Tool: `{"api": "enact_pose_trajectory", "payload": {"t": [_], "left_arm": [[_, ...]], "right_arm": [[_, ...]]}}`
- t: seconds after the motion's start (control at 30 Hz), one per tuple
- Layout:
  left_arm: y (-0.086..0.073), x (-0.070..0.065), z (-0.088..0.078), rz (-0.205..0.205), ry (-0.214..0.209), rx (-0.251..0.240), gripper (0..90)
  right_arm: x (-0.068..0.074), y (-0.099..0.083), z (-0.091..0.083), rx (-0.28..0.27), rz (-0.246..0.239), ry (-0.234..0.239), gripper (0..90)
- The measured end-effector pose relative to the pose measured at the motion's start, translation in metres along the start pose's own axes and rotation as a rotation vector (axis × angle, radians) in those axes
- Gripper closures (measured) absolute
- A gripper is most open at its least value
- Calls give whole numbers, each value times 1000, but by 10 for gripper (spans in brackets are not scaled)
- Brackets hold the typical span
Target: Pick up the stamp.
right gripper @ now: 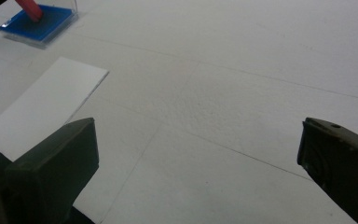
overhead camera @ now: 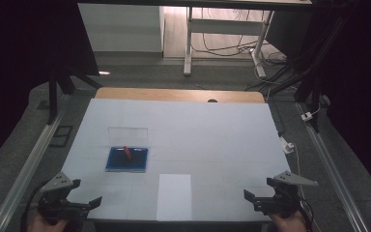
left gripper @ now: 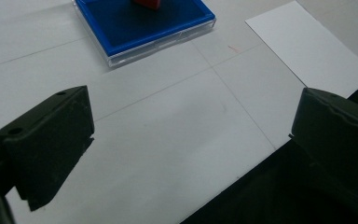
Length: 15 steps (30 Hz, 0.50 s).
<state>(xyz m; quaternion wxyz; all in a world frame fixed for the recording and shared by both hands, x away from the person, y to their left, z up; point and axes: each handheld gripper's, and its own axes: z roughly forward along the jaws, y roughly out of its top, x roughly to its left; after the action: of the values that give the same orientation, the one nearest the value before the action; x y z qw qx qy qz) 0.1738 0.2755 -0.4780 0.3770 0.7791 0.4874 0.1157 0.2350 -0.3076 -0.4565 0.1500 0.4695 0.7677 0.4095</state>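
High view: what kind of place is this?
Likely a lab data-collection rig: a white-covered table flanked by metal rails, dark curtains around it, loose cables on the floor beyond, handheld grippers at the near edge.

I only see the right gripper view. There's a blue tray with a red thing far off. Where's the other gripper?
Observer: The left gripper is at the white table's near left corner, jaws open, empty.
Operator: Is it nearer the tray than mine?
Observer: Yes; the shallow blue plastic tray lies just ahead of it, while the right gripper is at the near right corner.
Operator: What's behind the tray?
Observer: A clear lid stands upright at its far edge.
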Motion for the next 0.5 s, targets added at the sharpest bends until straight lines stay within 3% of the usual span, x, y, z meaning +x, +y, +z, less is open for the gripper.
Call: {"api": "enact_pose_trajectory", "payload": {"t": [0.4, 0.5], "left_arm": [[0, 2, -1, -9, -11, -11, 0], [1, -1, 2, 2, 18, 14, 0]], "right_arm": [[3, 1, 2, 19, -25, 10, 0], [4, 1, 2, 20, -32, 12, 0]]}}
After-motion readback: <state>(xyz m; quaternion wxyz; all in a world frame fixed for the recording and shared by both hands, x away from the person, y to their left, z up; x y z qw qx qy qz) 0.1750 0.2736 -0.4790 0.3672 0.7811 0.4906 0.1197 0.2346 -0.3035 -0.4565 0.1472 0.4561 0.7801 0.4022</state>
